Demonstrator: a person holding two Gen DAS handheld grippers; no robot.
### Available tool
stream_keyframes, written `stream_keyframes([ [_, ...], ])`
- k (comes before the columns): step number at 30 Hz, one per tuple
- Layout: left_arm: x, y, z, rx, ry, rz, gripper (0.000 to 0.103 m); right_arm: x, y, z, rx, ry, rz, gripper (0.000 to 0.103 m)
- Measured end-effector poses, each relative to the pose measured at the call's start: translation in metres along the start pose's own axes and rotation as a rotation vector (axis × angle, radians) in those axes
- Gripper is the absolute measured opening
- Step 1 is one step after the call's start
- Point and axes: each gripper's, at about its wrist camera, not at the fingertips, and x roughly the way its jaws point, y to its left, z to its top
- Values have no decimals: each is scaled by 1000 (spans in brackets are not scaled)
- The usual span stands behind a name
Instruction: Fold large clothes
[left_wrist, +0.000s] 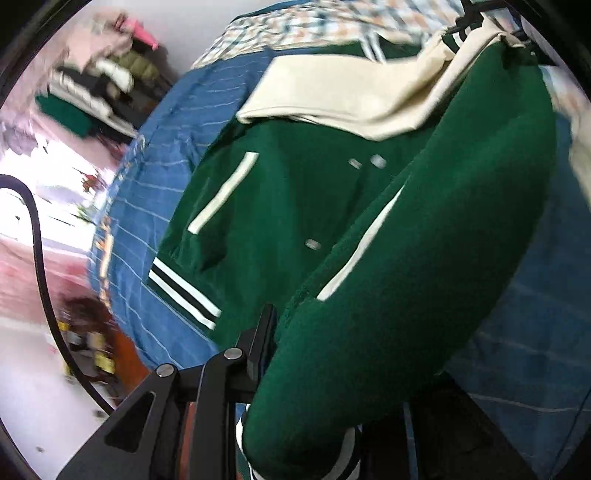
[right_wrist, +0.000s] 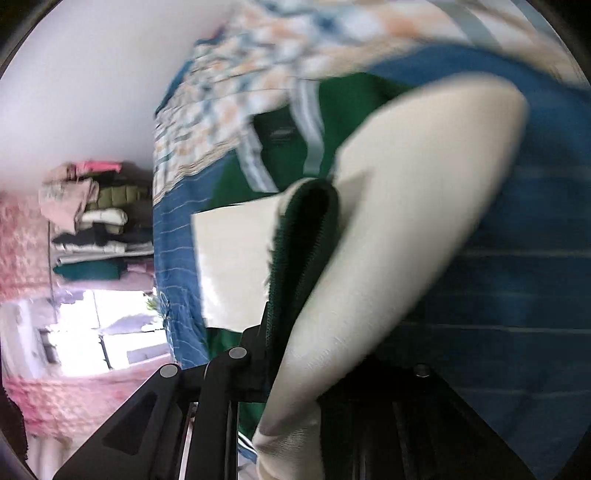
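A green varsity jacket (left_wrist: 295, 199) with cream sleeves and striped hem lies on a blue striped bedspread (left_wrist: 162, 173). My left gripper (left_wrist: 295, 354) is shut on the jacket's green front panel near the hem and lifts it. My right gripper (right_wrist: 295, 332) is shut on the jacket's cream sleeve (right_wrist: 399, 221) beside the green ribbed cuff (right_wrist: 306, 236). The right gripper also shows in the left wrist view (left_wrist: 476, 22) at the top, holding the cream sleeve (left_wrist: 354, 92). The lifted cloth hides each gripper's right finger.
A checked quilt (left_wrist: 314, 22) lies at the head of the bed. A stack of folded clothes (right_wrist: 96, 225) stands by the wall beyond the bed. A black cable (left_wrist: 37, 236) hangs at the left. A pink floor and a bright window lie beyond.
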Motion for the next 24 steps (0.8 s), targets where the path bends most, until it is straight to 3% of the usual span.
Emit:
stream_keyframes([
  [4,12,77,26,-105,22,-81,27,19,108,-8,-98,18,-83,19],
  [6,30,114,37,-171,30,-98,27,57,175,-14,-136,33,-155,19],
  [9,79,172,52,-292,106,-179,31,135,238,-10,-171,72,-261,20],
  [10,100,193,54,-348,128,-206,36,169,256,-10,-177,95,-307,23],
  [11,114,207,52,-397,143,-234,49,203,271,-9,-203,127,-350,28],
  [13,147,245,47,-508,168,-287,72,252,280,-12,-212,168,-407,37],
  [14,159,266,41,-579,171,-319,77,278,282,-15,-209,192,-431,47],
  [16,169,297,30,-657,174,-317,77,300,281,-18,-198,205,-414,63],
  [20,169,328,-2,-741,195,-271,78,276,268,-38,-184,229,-161,74],
  [24,181,312,-31,-858,281,-408,78,228,238,-52,-176,204,-144,77],
])
